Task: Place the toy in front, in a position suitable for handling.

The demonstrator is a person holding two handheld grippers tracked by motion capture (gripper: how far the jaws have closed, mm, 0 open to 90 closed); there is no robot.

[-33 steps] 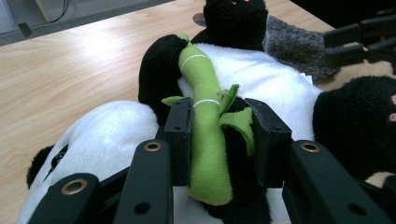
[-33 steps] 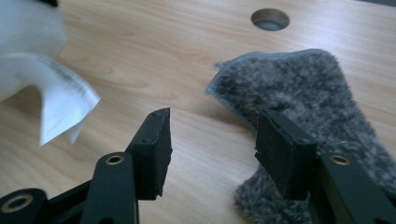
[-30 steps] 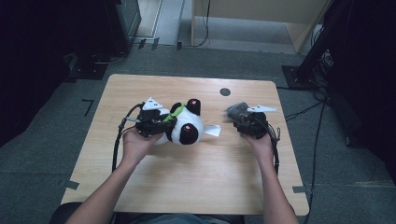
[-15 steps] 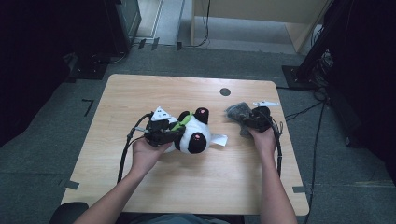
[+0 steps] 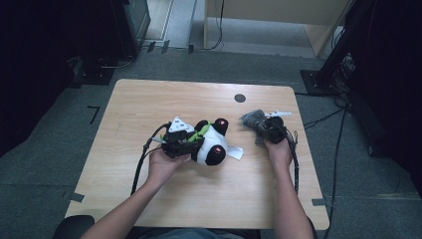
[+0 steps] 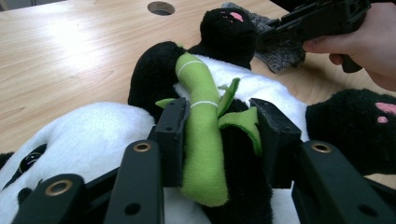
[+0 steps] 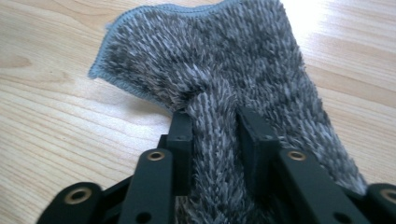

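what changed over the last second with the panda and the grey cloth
The left gripper carried the panda toy toward the person; its jaws, just opening slightly, bracket the green bamboo. The right gripper has just closed on the grey cloth. The table is unchanged.

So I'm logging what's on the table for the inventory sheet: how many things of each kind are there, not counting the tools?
Plush panda toy: 1, with a green bamboo stalk sewn on its front
Grey fluffy cloth: 1
Total: 2
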